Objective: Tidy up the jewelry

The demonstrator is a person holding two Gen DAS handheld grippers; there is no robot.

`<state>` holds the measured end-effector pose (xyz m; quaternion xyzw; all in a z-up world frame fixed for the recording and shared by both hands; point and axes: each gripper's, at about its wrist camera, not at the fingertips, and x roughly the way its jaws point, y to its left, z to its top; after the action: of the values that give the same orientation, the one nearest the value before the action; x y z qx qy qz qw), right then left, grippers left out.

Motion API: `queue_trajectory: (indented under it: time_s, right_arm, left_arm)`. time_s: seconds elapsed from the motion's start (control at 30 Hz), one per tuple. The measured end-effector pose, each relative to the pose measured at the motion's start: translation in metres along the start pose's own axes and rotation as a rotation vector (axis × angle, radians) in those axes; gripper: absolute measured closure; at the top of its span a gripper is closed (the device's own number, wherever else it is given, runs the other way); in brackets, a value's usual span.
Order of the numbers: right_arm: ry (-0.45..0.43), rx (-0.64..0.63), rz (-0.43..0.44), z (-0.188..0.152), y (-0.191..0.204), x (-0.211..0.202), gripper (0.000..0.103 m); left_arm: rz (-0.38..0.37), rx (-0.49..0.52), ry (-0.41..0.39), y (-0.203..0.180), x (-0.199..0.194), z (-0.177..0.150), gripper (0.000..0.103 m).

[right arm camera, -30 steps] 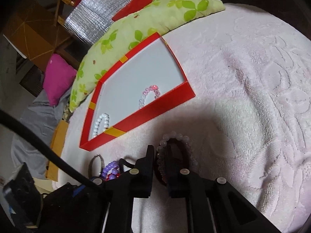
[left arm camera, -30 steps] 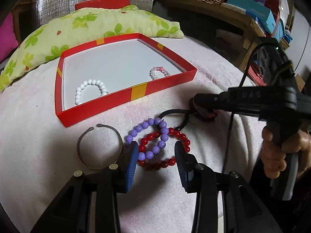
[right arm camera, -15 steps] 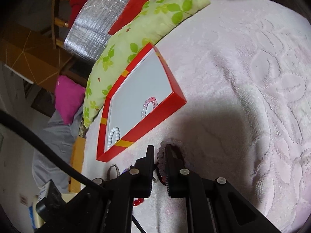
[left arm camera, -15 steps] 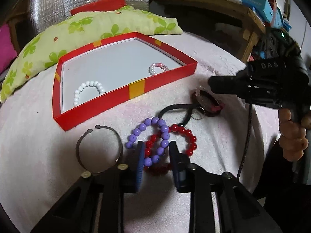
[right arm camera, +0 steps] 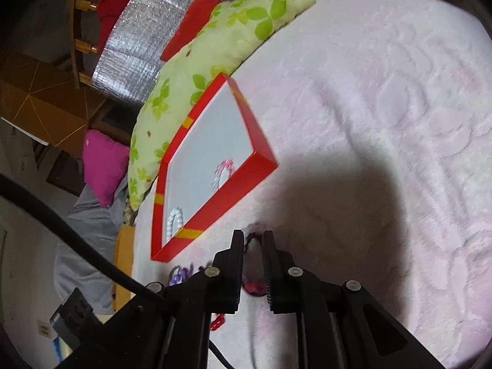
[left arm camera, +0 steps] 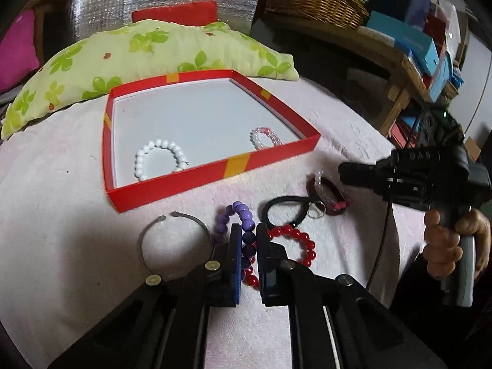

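Note:
My left gripper [left arm camera: 248, 243] is shut on the purple bead bracelet [left arm camera: 246, 224], which lies over a red bead bracelet [left arm camera: 296, 240] on the pink cloth. Just left of it rests an open metal bangle [left arm camera: 175, 236]. A black hair tie [left arm camera: 284, 209] and a dark red bracelet with clear beads [left arm camera: 327, 195] lie further right. The red tray [left arm camera: 212, 181] holds a white bead bracelet [left arm camera: 160, 160] and a pink one [left arm camera: 266, 136]. My right gripper [right arm camera: 252, 243] hovers over the dark red bracelet [right arm camera: 252, 289], its jaws opening a narrow gap and not pressing on it.
A green-flowered pillow [left arm camera: 153, 52] lies behind the tray, with a red cushion and silver foil beyond. Wooden shelves with a wicker basket [left arm camera: 316, 0] and boxes stand at the right. A hand [left arm camera: 442, 246] grips the right tool [left arm camera: 409, 175]. A cable [left arm camera: 381, 246] hangs down.
My left gripper's jaws closed from wide apart onto the purple bracelet. The right gripper drew back to the right, off the dark red bracelet, and rolled.

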<state>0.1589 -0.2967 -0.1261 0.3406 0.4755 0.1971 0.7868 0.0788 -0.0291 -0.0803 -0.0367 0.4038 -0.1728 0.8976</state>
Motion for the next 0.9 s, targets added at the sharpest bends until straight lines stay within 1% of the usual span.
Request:
queue_trajectory:
  time_s: [0.07, 0.13, 0.2, 0.4, 0.47, 0.53, 0.57, 0.6, 0.7, 0.8, 0.9]
  right_arm:
    - [0.018, -0.009, -0.01, -0.002, 0.003, 0.004, 0.083]
    - [0.031, -0.01, -0.013, -0.004, 0.005, 0.009, 0.062]
    - [0.02, -0.019, -0.016, -0.004, 0.008, 0.011, 0.055]
    - [0.01, -0.066, -0.065, -0.002, 0.017, 0.026, 0.055]
    - [0.003, -0.104, -0.087, -0.003, 0.023, 0.029, 0.061]
    - [0.01, -0.137, -0.131, -0.004, 0.025, 0.035, 0.084]
    - [0.011, -0.145, -0.148, -0.004, 0.024, 0.036, 0.088]
    - [0.009, -0.15, -0.153, -0.004, 0.024, 0.035, 0.09]
    - [0.003, -0.173, -0.153, -0.003, 0.026, 0.031, 0.091]
    - [0.002, -0.154, -0.117, -0.003, 0.023, 0.025, 0.091]
    - [-0.012, -0.107, -0.043, 0.001, 0.017, 0.013, 0.091]
  left_arm:
    - [-0.001, -0.003, -0.014, 0.001, -0.003, 0.002, 0.094]
    - [-0.002, -0.002, -0.018, 0.001, -0.004, 0.003, 0.094]
    - [-0.004, -0.003, -0.018, 0.001, -0.004, 0.003, 0.094]
    - [-0.007, 0.003, -0.015, 0.0, -0.005, 0.002, 0.094]
    - [-0.008, 0.002, -0.017, 0.0, -0.006, 0.002, 0.094]
    - [-0.008, 0.002, -0.02, 0.0, -0.007, 0.001, 0.094]
    - [-0.008, 0.0, -0.021, 0.0, -0.007, 0.002, 0.094]
    - [-0.007, -0.004, -0.022, 0.001, -0.007, 0.002, 0.094]
    - [-0.005, -0.018, -0.027, 0.004, -0.008, 0.003, 0.094]
    - [-0.007, -0.03, -0.032, 0.006, -0.009, 0.003, 0.094]
    - [-0.009, -0.036, -0.036, 0.007, -0.01, 0.004, 0.094]
